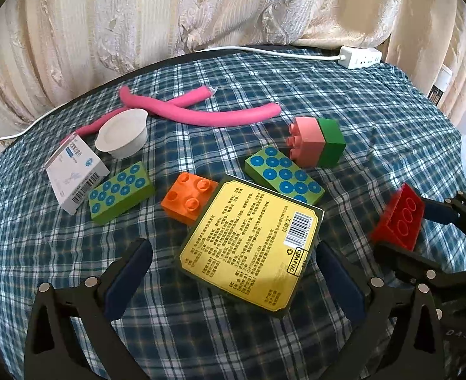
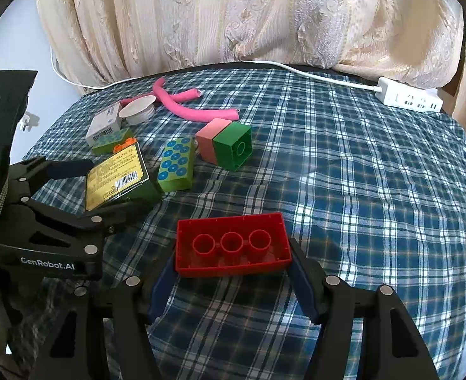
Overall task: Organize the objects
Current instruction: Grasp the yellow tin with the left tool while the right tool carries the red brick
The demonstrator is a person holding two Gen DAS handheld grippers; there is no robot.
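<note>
So our right gripper (image 2: 233,280) is pinching the red brick (image 2: 231,248) by its short ends, long axis running crosswise between the fingers, hollow underside facing the camera, lifted off the plaid tabletop (image 2: 359,190). The rest of the blocks sit ahead and to the left of it, nearer our left gripper (image 1: 233,272). That one's spread wide and holding nothing, with the yellow box (image 1: 249,247) lying right between its fingers.
</note>
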